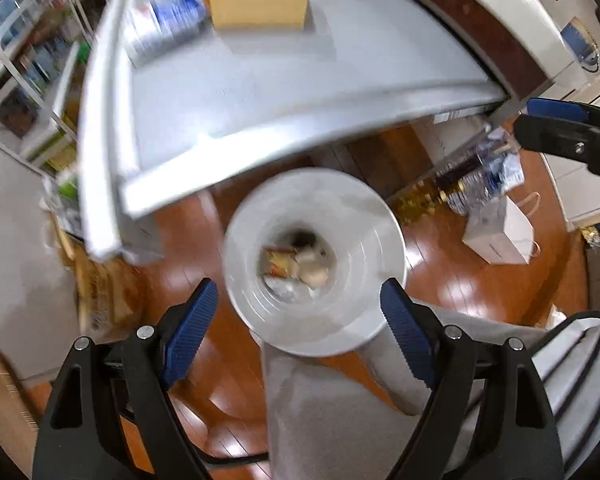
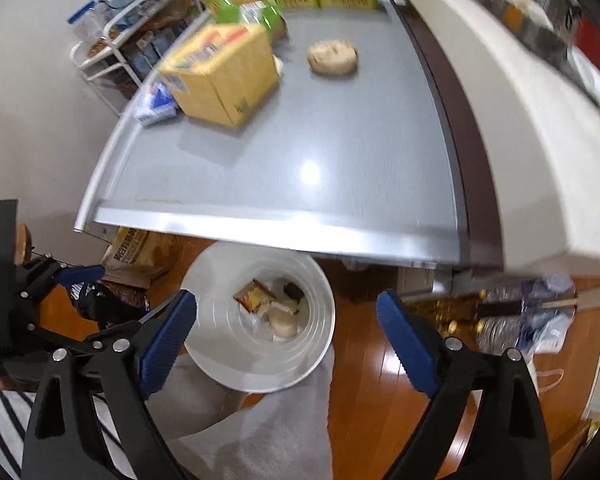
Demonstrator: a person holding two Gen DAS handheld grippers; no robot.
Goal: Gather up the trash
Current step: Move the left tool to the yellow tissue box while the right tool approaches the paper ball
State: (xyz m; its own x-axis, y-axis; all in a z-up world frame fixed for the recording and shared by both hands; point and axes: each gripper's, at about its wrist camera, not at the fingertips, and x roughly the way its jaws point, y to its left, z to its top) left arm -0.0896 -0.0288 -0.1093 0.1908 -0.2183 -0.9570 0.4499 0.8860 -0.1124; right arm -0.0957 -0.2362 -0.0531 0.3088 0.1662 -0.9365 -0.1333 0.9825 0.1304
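Both tongs, left (image 1: 300, 308) and right (image 2: 286, 310), gape empty; the bin's (image 2: 320, 344) blurred scraps (image 2: 272, 308) defy naming.

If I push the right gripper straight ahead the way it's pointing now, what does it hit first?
Most likely the white bin. The right gripper is open, with the bin's mouth between and below its fingers, so it would probably meet the far rim or the trash inside. Depth is unclear; it might instead reach the grey table.
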